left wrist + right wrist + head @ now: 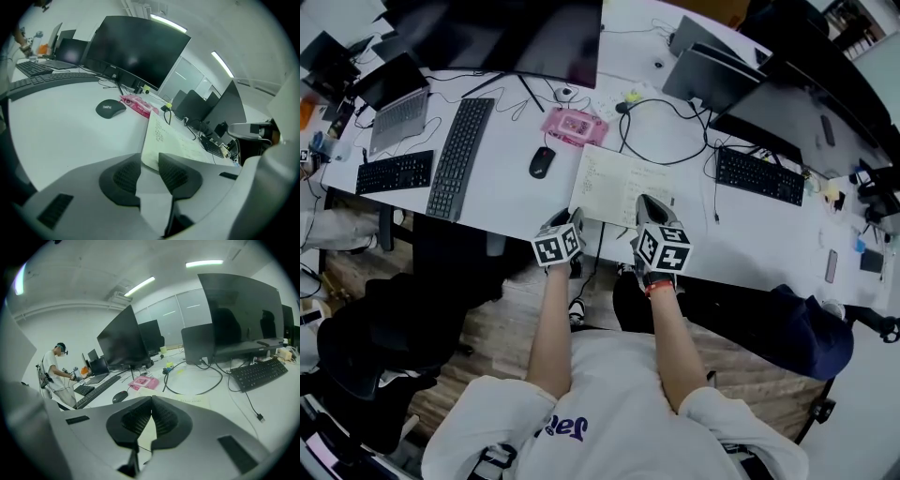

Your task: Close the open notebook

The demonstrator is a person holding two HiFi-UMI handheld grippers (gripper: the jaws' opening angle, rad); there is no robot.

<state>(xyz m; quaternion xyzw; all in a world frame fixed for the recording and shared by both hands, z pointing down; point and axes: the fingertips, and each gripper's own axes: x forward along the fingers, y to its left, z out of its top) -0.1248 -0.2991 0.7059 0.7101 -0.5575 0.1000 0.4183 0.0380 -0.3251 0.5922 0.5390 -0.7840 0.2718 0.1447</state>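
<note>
At the near edge of the desk (502, 202), your forearms reach forward side by side. Your left tongs (571, 219) are spread at the near-left corner of the open notebook (619, 183), and your right tongs (649, 202) are pressed together over its near edge.

We see a matt paper notebook (619, 187) on a smooth surface (506, 202), a glossy pink plastic packet (574, 125), and a wood floor (506, 328).

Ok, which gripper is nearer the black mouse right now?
Left. The left gripper sits at the notebook's near left corner, straight towards the person from the mouse; the right gripper is further right, over the notebook's near edge.
</note>
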